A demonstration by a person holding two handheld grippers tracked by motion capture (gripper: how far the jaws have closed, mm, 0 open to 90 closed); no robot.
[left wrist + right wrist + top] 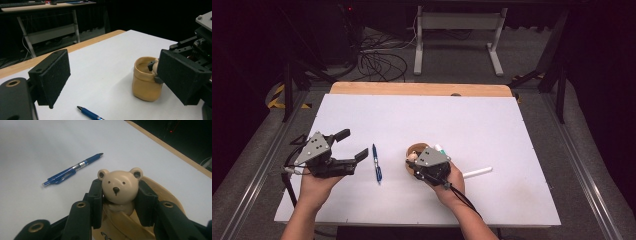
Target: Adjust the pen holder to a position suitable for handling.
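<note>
Near the front edge of the white worktop (pixel 492 125), the person's two hands come in from below. The left hand holds the left tongs (pixel 354 146) near the left edge. Its two black pads stand wide apart, and nothing is between them. It hangs just above the worktop.

A little to the right of it lies a blue pen (pixel 376 163). The pen is flat on the worktop, with its tip pointing toward the far edge. It touches nothing.

Next, near the middle of the front half, the right tongs (pixel 120 195) is closed on a small tan bear head (pixel 120 185). One black pad presses on each side of the head, just under the ears. The bear head sits right over the open top of a tan pouch (pixel 145 81). The pouch stands upright on the worktop, with its rim rolled down.

Just right of the right hand lies a white stick (pixel 477 172), flat on the worktop. Something small, white and green (pixel 440 148) peeks out beside the pouch; what it is cannot be told.

At the far edge, a wooden strip (pixel 419 89) shows past the white sheet.
</note>
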